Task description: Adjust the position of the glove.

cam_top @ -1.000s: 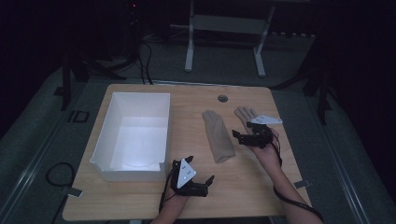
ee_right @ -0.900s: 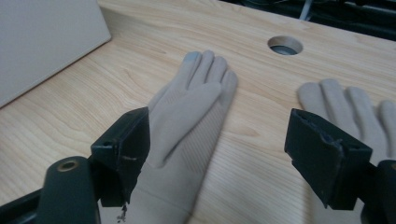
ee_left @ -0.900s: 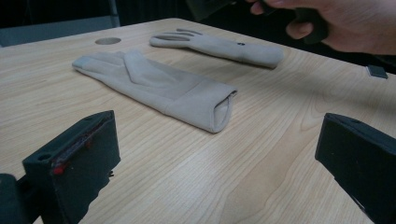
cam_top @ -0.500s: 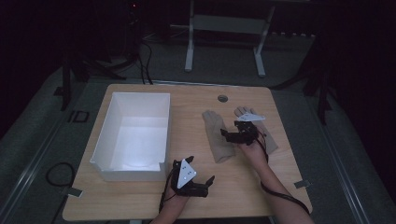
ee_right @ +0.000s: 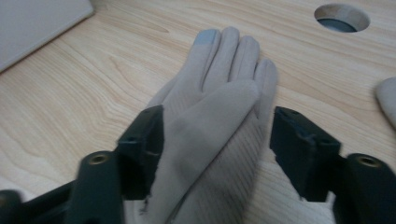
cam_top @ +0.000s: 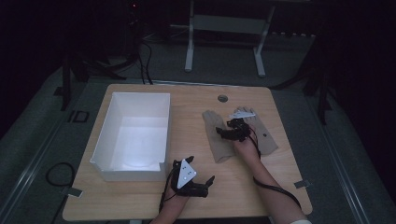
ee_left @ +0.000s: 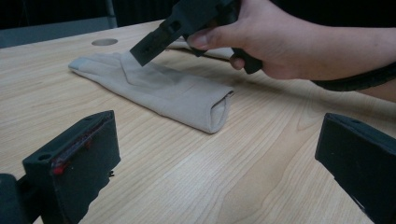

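We count two beige gloves [cam_top: 218,137] [cam_top: 261,135] right of centre in the high view, one white box [cam_top: 135,135] at left, one round hole [cam_top: 222,98] near the top edge of the one bench [cam_top: 187,100], and two tongs [cam_top: 225,132] [cam_top: 205,184]

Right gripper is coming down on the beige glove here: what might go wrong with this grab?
1. The right gripper stands open with its jaws astride the glove, whose thumb lies folded over the palm; closing may pinch just the top layer, so the glove slips or unfolds when lifted.
2. A second glove lies close beside it, under the right hand; it may get dragged along.
3. The white box lies across the table, past the idle, open left gripper, so a loose grip could drop the glove on the way.
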Available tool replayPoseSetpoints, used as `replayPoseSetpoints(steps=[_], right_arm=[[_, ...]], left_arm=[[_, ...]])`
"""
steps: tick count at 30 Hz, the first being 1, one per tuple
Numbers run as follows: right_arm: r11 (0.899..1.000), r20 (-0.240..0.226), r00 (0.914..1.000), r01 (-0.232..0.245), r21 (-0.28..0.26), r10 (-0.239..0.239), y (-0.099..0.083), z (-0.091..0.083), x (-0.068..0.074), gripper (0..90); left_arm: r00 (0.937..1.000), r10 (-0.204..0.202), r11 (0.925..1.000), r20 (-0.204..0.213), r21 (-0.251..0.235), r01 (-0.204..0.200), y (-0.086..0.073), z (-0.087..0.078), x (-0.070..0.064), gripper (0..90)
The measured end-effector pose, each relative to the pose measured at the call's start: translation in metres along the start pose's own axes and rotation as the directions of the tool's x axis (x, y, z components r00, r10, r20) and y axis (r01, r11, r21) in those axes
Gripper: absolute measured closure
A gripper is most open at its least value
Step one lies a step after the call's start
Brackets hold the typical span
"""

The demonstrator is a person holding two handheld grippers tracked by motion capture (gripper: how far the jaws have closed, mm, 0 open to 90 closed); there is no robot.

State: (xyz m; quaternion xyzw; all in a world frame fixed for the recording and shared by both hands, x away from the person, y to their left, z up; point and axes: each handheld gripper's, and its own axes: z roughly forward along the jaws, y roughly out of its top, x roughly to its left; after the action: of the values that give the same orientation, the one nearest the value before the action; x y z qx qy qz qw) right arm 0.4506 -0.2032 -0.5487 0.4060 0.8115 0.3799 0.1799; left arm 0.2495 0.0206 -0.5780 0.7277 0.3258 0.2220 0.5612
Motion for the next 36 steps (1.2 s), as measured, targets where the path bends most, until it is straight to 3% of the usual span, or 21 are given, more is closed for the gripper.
replayPoseSetpoints(steps=[6, 12, 14, 15, 17, 21, 32, 36], right_arm=[[0.999, 0.029, 0.9996, -0.003, 0.049, 0.002, -0.002, 0.016, 0.000, 45.6], [0.999, 0.021, 0.9994, -0.027, 0.039, 0.026, -0.004, 0.019, -0.002, 61.7], [0.999, 0.013, 0.9996, -0.027, 0.037, 0.026, -0.004, 0.019, -0.002, 73.3], [0.999, 0.013, 0.9996, -0.027, 0.037, 0.026, -0.004, 0.019, -0.002, 73.3], [0.998, 0.009, 0.9990, -0.044, 0.033, 0.043, -0.004, 0.019, -0.001, 81.5], [0.997, -0.006, 0.9973, -0.072, 0.028, 0.072, -0.003, 0.017, 0.002, 83.8], [0.989, -0.025, 0.9924, -0.122, -0.082, 0.121, 0.013, -0.033, 0.022, 84.8], [0.978, -0.034, 0.9864, -0.164, -0.133, 0.161, 0.012, -0.061, 0.026, 84.8]], left_arm=[[1.0000, 0.009, 1.0000, 0.004, 0.000, -0.009, 0.000, 0.000, -0.001, 0.1], [0.9999, 0.010, 0.9999, 0.004, 0.001, -0.010, 0.000, 0.000, -0.001, 0.1], [0.9999, 0.010, 0.9999, 0.004, 0.001, -0.010, 0.000, 0.000, -0.001, 0.1], [0.9999, 0.009, 1.0000, 0.004, 0.001, -0.009, 0.000, 0.000, -0.001, 0.1], [1.0000, 0.007, 1.0000, 0.004, 0.001, -0.007, 0.000, 0.000, -0.001, 0.1], [1.0000, 0.006, 1.0000, 0.005, 0.001, -0.006, 0.000, 0.000, -0.001, 0.1], [1.0000, 0.007, 1.0000, 0.003, 0.001, -0.007, 0.000, 0.000, -0.001, 0.1], [1.0000, 0.005, 1.0000, 0.002, 0.002, -0.005, 0.000, 0.000, -0.001, 0.1]])
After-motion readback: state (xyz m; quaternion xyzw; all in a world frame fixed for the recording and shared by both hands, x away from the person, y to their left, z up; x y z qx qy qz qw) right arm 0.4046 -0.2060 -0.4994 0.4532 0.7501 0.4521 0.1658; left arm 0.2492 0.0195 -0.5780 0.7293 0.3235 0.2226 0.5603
